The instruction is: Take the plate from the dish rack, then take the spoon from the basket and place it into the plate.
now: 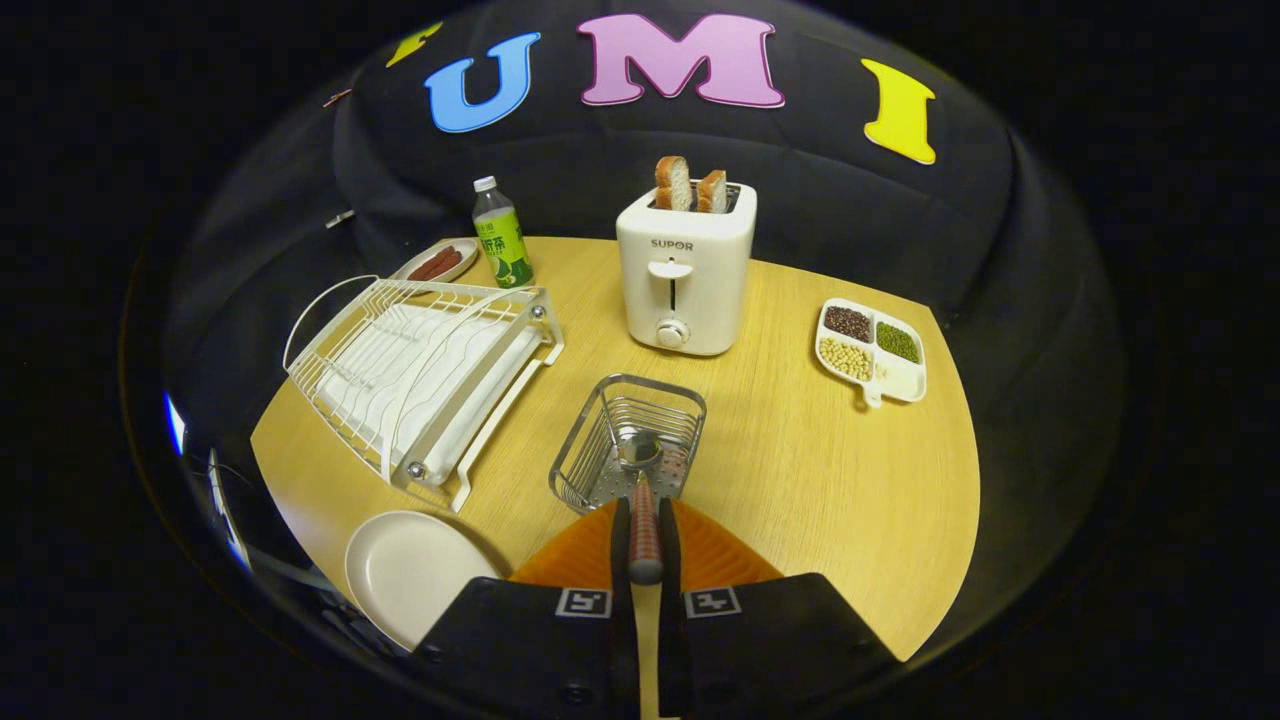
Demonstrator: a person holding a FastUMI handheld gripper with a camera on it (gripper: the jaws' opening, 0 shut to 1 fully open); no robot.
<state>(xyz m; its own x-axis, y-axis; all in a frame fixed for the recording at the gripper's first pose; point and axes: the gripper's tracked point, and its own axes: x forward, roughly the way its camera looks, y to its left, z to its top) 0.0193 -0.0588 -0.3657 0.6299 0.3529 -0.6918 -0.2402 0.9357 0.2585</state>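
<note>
Clamped between my gripper (645, 545) fingers, the spoon (643, 500) hung over the basket (628, 442), while the plate (410, 572) already lay on the counter (800, 470), off the dish rack (420, 375); placing remained.

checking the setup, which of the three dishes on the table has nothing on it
The round plate beside the tongs, near the dish rack. The far small plate holds reddish strips; the divided dish holds beans. The tongs grip the spoon.

Wooden table (800, 480), black cloth wall (850, 220).
</note>
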